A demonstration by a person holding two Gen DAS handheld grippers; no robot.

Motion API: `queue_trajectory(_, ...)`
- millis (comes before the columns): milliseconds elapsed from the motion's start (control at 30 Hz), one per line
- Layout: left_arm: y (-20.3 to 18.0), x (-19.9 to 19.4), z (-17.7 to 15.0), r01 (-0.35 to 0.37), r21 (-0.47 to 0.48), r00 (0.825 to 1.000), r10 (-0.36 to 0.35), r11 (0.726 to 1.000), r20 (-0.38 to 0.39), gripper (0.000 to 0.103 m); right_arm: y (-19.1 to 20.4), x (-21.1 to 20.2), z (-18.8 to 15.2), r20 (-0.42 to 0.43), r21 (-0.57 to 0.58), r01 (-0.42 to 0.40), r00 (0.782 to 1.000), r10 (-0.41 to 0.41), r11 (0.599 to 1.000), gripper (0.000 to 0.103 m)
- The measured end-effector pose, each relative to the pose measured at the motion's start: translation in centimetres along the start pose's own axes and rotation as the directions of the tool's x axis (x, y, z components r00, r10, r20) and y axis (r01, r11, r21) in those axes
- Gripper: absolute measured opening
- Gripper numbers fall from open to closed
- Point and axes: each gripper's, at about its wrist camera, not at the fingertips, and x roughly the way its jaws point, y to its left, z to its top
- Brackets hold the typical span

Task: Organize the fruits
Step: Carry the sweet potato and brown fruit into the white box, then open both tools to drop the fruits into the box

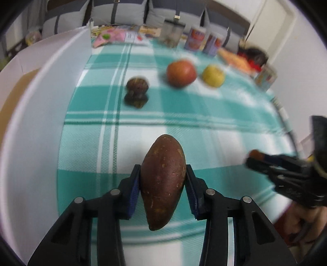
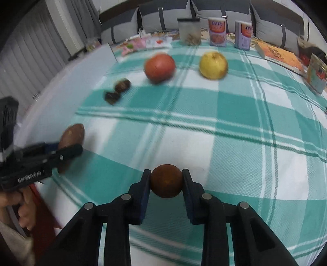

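Left wrist view:
- A long brown sweet potato (image 1: 162, 182) is held between the two blue pads of the left gripper (image 1: 162, 189). The jaws are closed on its sides, and its pointed end sticks out far past the fingers.
- A green and white checked cloth (image 1: 204, 114) is seen under it, spread on a white table (image 1: 40, 122).
- Farther off, two small dark fruits (image 1: 136, 90) are seen touching each other. To their right a red apple (image 1: 181, 72) is seen, and just beside that a yellow apple (image 1: 213, 75). All of these are blurred.
- At the right edge the right gripper (image 1: 255, 157) is seen from the side, with something small and brown at its tip.
- At the far edge of the cloth some boxes (image 1: 204, 40) and a clear bag (image 1: 171, 32) are lined up.

Right wrist view:
- A small round brown fruit (image 2: 166, 181) is pinched between the pads of the right gripper (image 2: 166, 182). The jaws are closed tight on it.
- At the left the left gripper (image 2: 67, 151) is seen with the sweet potato (image 2: 71, 136) in its jaws. It is held by a hand (image 2: 18, 206) at the near left corner.
- Far off on the checked cloth (image 2: 245, 122) the red apple (image 2: 160, 67) and the yellow apple (image 2: 213, 65) are seen side by side, a little apart. The two dark fruits (image 2: 118, 92) lie to the left of them.
- An orange book (image 2: 280, 55) is seen at the far right, and grey cushions (image 2: 163, 16) are seen behind the table.
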Motion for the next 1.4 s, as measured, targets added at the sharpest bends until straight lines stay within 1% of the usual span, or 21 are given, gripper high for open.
queue_trajectory(100, 0.7, -5.1, 1.5, 0.078, -0.037, 0.996, -0.076, 0.996, 0.054, 0.042, 2.3, -2.6, 2.9, 0.041, -0.001, -0.081, 0.996, 0.081, 0.997, 0.03)
queue_trajectory(200, 2.5, -9.7, 2.7, 0.075, -0.046, 0.992, -0.069, 0.996, 0.11, 0.042, 6.3, -4.3, 6.3, 0.061, -0.045, -0.169, 0.983, 0.172, 0.985, 0.03)
queue_trajectory(300, 6.0, -13.0, 3.8, 0.026, -0.082, 0.99, -0.015, 0.996, 0.138, 0.042, 10.8, -4.6, 9.0, 0.04, -0.093, -0.258, 0.964, 0.262, 0.962, 0.03)
queue_trajectory(367, 9.5, -14.5, 4.3, -0.041, -0.126, 0.987, 0.06, 0.991, 0.149, 0.042, 14.5, -4.3, 10.8, 0.018, -0.122, -0.313, 0.948, 0.318, 0.942, 0.03)
queue_trajectory(400, 11.6, -14.8, 4.4, -0.078, -0.159, 0.985, 0.101, 0.984, 0.142, 0.042, 15.8, -4.1, 11.3, 0.009, -0.13, -0.329, 0.943, 0.333, 0.935, 0.03)
queue_trajectory(533, 18.8, -14.3, 4.1, -0.158, -0.277, 0.979, 0.187, 0.948, 0.082, 0.042, 22.8, -2.2, 12.5, -0.087, -0.2, -0.402, 0.916, 0.392, 0.894, 0.03)
queue_trajectory(633, 22.5, -11.9, 4.0, -0.208, -0.333, 0.975, 0.224, 0.92, 0.009, 0.042, 27.9, 0.5, 12.3, -0.163, -0.279, -0.401, 0.915, 0.368, 0.873, 0.03)
queue_trajectory(667, 23.1, -11.0, 4.0, -0.218, -0.338, 0.974, 0.225, 0.915, -0.018, 0.042, 29.3, 1.6, 12.3, -0.188, -0.302, -0.391, 0.918, 0.348, 0.869, 0.03)
queue_trajectory(700, 23.8, -9.7, 4.0, -0.23, -0.343, 0.973, 0.224, 0.911, -0.055, 0.042, 30.7, 3.0, 12.1, -0.212, -0.335, -0.363, 0.928, 0.306, 0.87, 0.03)
queue_trajectory(800, 24.6, -7.3, 3.9, -0.25, -0.345, 0.968, 0.221, 0.905, -0.122, 0.043, 32.8, 6.2, 11.3, -0.238, -0.422, -0.28, 0.952, 0.192, 0.862, 0.03)
queue_trajectory(933, 25.0, -6.1, 3.7, -0.287, -0.349, 0.956, 0.247, 0.892, -0.157, 0.044, 33.7, 8.8, 10.7, -0.255, -0.475, -0.227, 0.96, 0.115, 0.85, 0.031)
queue_trajectory(967, 25.0, -6.1, 3.9, -0.296, -0.349, 0.954, 0.258, 0.889, -0.151, 0.049, 33.8, 9.3, 10.7, -0.256, -0.48, -0.219, 0.961, 0.103, 0.849, 0.032)
queue_trajectory(1000, 24.9, -6.3, 4.1, -0.304, -0.349, 0.952, 0.272, 0.887, -0.139, 0.059, 33.7, 9.6, 10.8, -0.259, -0.478, -0.213, 0.961, 0.095, 0.852, 0.035)
queue_trajectory(1033, 25.0, -6.9, 4.3, -0.31, -0.35, 0.951, 0.284, 0.884, -0.126, 0.064, 33.6, 9.7, 10.9, -0.258, -0.469, -0.214, 0.961, 0.099, 0.857, 0.039)
queue_trajectory(1067, 24.8, -7.5, 4.5, -0.317, -0.35, 0.948, 0.298, 0.881, -0.11, 0.071, 33.3, 9.6, 11.2, -0.256, -0.455, -0.223, 0.96, 0.113, 0.862, 0.05)
queue_trajectory(1100, 24.6, -8.1, 4.7, -0.322, -0.349, 0.946, 0.311, 0.88, -0.089, 0.075, 32.9, 9.0, 11.6, -0.245, -0.441, -0.229, 0.961, 0.129, 0.868, 0.064)
queue_trajectory(1167, 23.3, -9.8, 5.5, -0.315, -0.343, 0.945, 0.325, 0.885, -0.028, 0.078, 32.4, 7.4, 12.4, -0.204, -0.43, -0.225, 0.968, 0.148, 0.874, 0.078)
queue_trajectory(1233, 21.8, -11.7, 6.0, -0.294, -0.334, 0.945, 0.325, 0.895, 0.039, 0.082, 31.5, 4.6, 13.2, -0.133, -0.42, -0.218, 0.975, 0.178, 0.881, 0.08)
queue_trajectory(1300, 19.6, -13.3, 6.2, -0.266, -0.319, 0.943, 0.314, 0.91, 0.109, 0.09, 29.6, 1.8, 13.7, -0.058, -0.408, -0.21, 0.977, 0.204, 0.888, 0.093)
queue_trajectory(1367, 16.6, -14.6, 5.8, -0.232, -0.284, 0.94, 0.289, 0.93, 0.182, 0.093, 26.9, -0.9, 13.2, 0.021, -0.393, -0.183, 0.978, 0.208, 0.901, 0.102)
queue_trajectory(1400, 14.4, -14.8, 5.4, -0.213, -0.254, 0.938, 0.27, 0.943, 0.216, 0.094, 25.3, -1.9, 12.6, 0.058, -0.385, -0.162, 0.978, 0.199, 0.909, 0.103)
